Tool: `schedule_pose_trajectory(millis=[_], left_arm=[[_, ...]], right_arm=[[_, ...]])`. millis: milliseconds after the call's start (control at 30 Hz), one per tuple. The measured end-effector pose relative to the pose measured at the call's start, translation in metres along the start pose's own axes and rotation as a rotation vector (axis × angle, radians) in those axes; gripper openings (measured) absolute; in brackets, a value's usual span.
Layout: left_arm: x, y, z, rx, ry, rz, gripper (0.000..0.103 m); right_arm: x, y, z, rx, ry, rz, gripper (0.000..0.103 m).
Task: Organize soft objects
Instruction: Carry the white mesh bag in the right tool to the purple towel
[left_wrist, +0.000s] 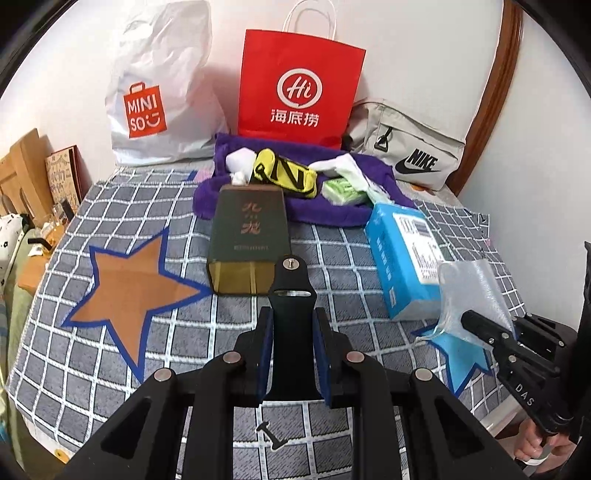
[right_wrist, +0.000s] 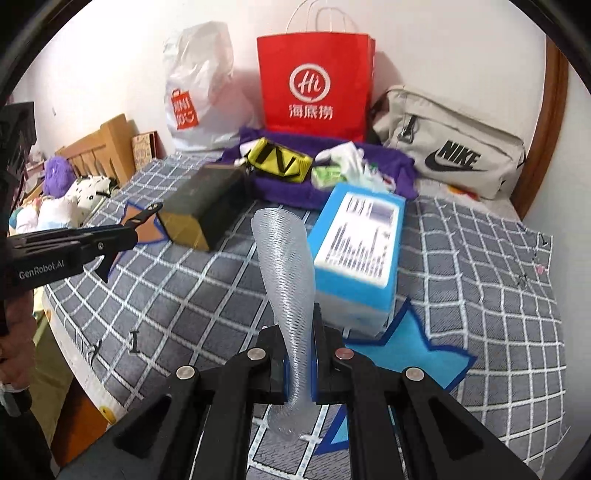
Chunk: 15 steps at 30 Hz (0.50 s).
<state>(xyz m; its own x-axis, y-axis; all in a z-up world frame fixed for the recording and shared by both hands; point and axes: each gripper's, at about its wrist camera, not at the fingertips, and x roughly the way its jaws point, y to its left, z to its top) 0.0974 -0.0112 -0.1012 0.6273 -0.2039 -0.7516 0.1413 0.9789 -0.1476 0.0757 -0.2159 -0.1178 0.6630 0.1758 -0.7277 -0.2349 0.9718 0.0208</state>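
Checked bedspread (right_wrist: 480, 280); translucent ribbed sleeve (right_wrist: 284, 266).

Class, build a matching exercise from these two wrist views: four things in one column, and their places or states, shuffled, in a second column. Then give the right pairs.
Things
1. black strap
2. clear ribbed piece
3. red paper bag
4. yellow pouch

Places or states
A. lying on the purple towel
B. clamped in the right gripper
C. standing against the wall
D. clamped in the left gripper

Pairs: 1-D, 2-B, 3-C, 4-A
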Motion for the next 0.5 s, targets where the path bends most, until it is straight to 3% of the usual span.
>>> schedule_pose_trajectory(millis=[500], left_arm=[[0.008,0.000,0.054,-0.003,-0.031,0.005,0.020]], right_arm=[[-0.008,-0.025,0.065,0.050,-0.092,-0.017,0.007]])
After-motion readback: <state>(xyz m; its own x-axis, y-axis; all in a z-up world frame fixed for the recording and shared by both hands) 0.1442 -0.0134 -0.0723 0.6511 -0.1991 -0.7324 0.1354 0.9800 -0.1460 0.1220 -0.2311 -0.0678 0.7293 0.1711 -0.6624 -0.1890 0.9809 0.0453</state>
